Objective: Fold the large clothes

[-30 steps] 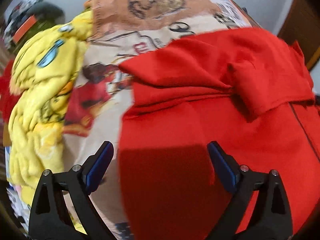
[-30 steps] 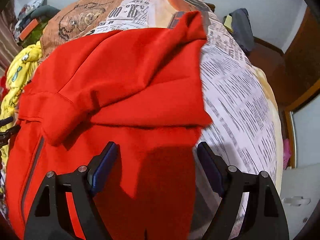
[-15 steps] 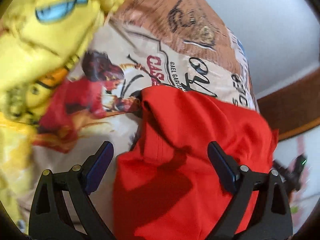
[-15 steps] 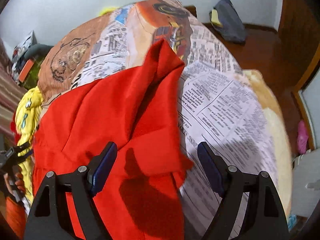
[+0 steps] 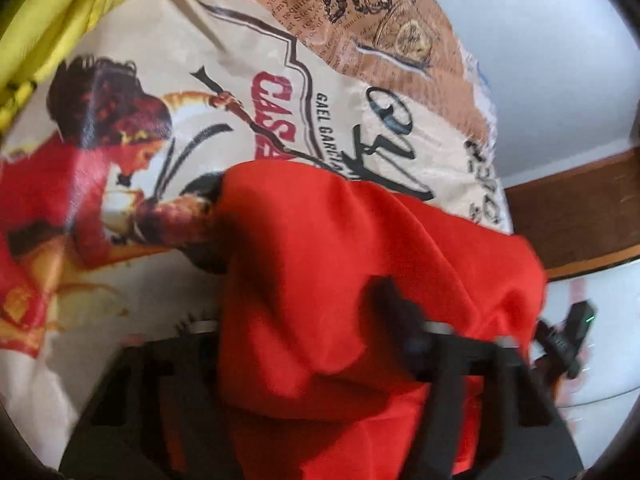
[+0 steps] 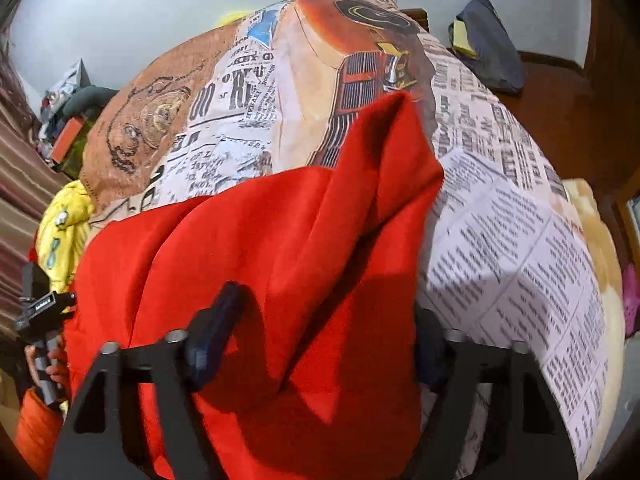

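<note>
Grippers closing on the near edge of a red garment spread over the bed.

Both my grippers have just been closing with red cloth between their jaws: my left gripper point(image 5: 316, 344) has the red garment point(image 5: 340, 264) bunched between its fingers, one of them hidden under the fabric, so I cannot tell whether the pads bite yet; my right gripper point(image 6: 320, 344) stands about half open around a thick fold at the garment's right corner, likewise unclear. The garment lies on the printed bedspread point(image 6: 500, 216), its far corner already turned up, beside a yellow blanket point(image 6: 60, 232). I judge this the grasp before a fold: next both grips must seat firmly, then lift together and carry the edge across evenly.
</note>
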Demonstrator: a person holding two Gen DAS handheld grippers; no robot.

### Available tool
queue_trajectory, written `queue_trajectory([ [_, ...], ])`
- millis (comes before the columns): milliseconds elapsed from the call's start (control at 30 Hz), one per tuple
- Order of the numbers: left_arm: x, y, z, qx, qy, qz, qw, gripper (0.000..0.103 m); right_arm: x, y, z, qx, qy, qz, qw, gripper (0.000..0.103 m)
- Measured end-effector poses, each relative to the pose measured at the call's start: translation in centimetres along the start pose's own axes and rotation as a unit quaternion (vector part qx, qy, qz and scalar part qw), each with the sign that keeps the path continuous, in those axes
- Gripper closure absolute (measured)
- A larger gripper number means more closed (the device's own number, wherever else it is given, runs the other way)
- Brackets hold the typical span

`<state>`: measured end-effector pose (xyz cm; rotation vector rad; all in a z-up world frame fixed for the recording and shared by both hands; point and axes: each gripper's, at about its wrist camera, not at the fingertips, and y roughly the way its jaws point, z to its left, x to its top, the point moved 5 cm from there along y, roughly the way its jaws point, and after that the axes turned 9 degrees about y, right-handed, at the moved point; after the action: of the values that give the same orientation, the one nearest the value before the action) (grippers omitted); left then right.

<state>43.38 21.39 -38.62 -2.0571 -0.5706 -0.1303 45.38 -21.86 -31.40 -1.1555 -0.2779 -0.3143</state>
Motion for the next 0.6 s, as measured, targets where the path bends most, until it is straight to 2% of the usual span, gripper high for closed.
queue_trajectory([
  [33,-0.1,0.0,0.0,-0.001,0.0,0.002,1.0,0.072,0.1,0.0,0.1,-0.001,-0.003,0.0,1.0,0.06],
  [67,0.0,-0.1,0.1,-0.001,-0.001,-0.002,1.0,0.076,0.2,0.0,0.3,0.007,-0.001,0.003,1.0,0.067],
  [100,0.1,-0.5,0.0,0.004,0.001,-0.01,0.9999,0.083,0.3,-0.2,0.4,0.02,0.004,0.008,1.0,0.08],
  [133,0.2,-1.0,-0.2,0.013,0.008,-0.017,0.9997,0.086,0.4,-0.2,0.5,0.028,0.008,0.01,1.0,0.083],
  [300,1.7,-4.5,-2.6,0.07,0.067,-0.067,0.993,0.092,1.2,-1.1,1.6,0.026,0.004,-0.004,1.0,0.086],
  [600,7.3,-10.9,-7.4,0.137,0.155,-0.16,0.9651,0.092,5.5,-2.3,6.2,0.036,-0.032,-0.053,0.997,0.089],
])
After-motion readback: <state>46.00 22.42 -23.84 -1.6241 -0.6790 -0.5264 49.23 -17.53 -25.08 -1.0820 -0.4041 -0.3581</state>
